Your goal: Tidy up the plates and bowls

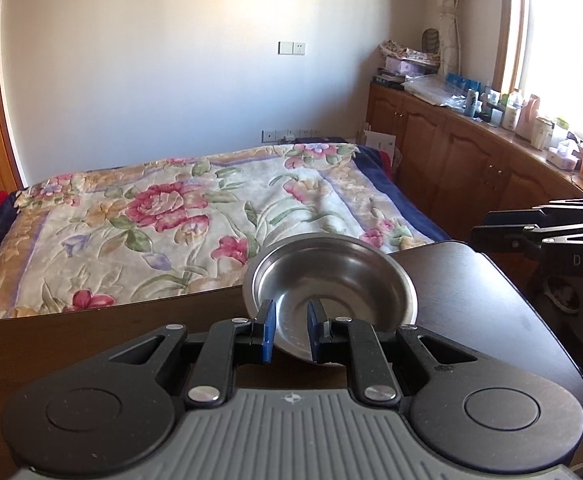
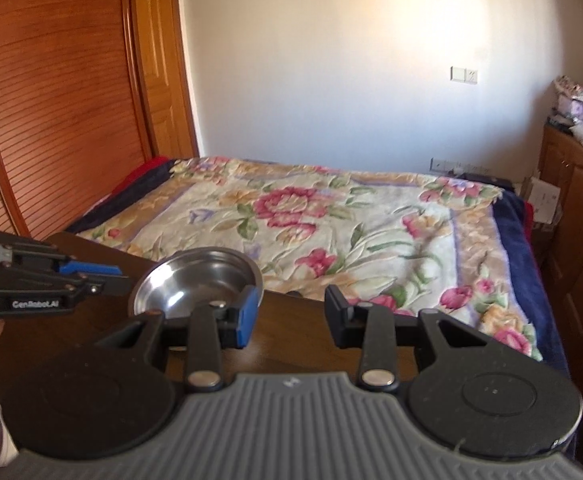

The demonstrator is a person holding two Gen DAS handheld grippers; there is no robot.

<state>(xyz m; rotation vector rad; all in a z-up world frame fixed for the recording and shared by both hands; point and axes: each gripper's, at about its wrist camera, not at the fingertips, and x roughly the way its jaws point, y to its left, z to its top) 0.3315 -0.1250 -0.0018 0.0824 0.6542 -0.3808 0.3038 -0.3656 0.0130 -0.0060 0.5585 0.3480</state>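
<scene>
Left gripper (image 1: 291, 330) clamped steel bowl (image 1: 331, 276) rim above dark table (image 1: 491, 300). Right gripper (image 2: 291, 316) jaws apart, empty. Side markings read "CenRobot.AI", "DAS".

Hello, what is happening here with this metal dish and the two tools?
A person holds a gripper in each hand over a dark wooden table beside a bed. The left gripper is shut on the near rim of a steel bowl, which is tilted. The right gripper is open and holds nothing.
</scene>
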